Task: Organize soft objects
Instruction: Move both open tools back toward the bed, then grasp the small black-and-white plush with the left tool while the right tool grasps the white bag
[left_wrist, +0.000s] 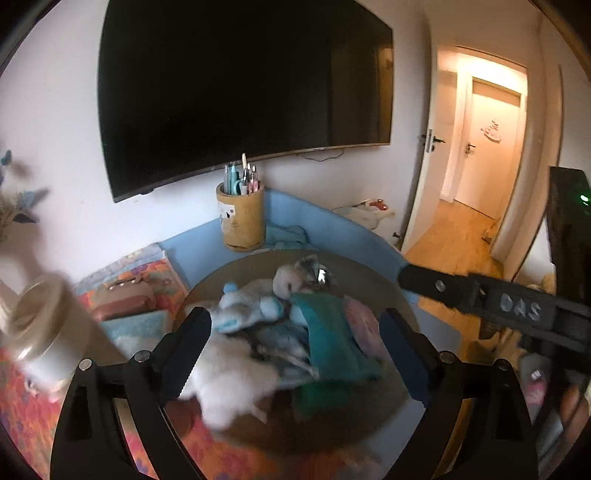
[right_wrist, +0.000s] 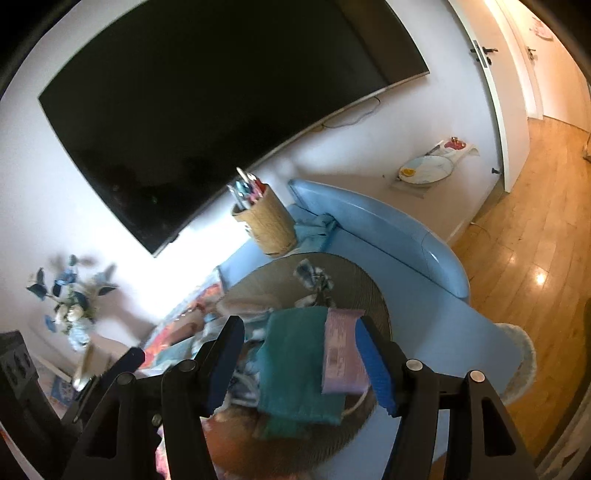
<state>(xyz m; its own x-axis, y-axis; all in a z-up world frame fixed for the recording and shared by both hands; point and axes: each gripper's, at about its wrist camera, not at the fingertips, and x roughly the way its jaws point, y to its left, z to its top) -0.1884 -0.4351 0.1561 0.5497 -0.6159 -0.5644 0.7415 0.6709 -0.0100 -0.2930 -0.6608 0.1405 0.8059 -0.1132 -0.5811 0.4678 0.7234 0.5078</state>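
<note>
Woven and round, a shallow basket (left_wrist: 236, 269) sits on the table and serves as the landmark. Inside it lies a heap of soft things: a teal cloth (left_wrist: 332, 339), a pale pink cloth (right_wrist: 343, 350) just beside it on the right, a white fluffy toy (left_wrist: 236, 373) at the near left, a blue and white plush (left_wrist: 251, 306) towards the middle, and a cream plush animal (left_wrist: 291, 282) at the far side. Behind the basket stands a tan pen holder (left_wrist: 241, 218) full of pens, and beyond it a large dark television (left_wrist: 243, 88) hangs on the wall.

Over the basket's near edge the left gripper (left_wrist: 295, 354) hovers with its jaws spread wide, clear of the toys below. From the basket's right side the right gripper (right_wrist: 295, 365) reaches in, jaws parted on either side of the teal and pink cloths; the right pad looks close to the pink cloth, but neither pad presses on anything.
</note>
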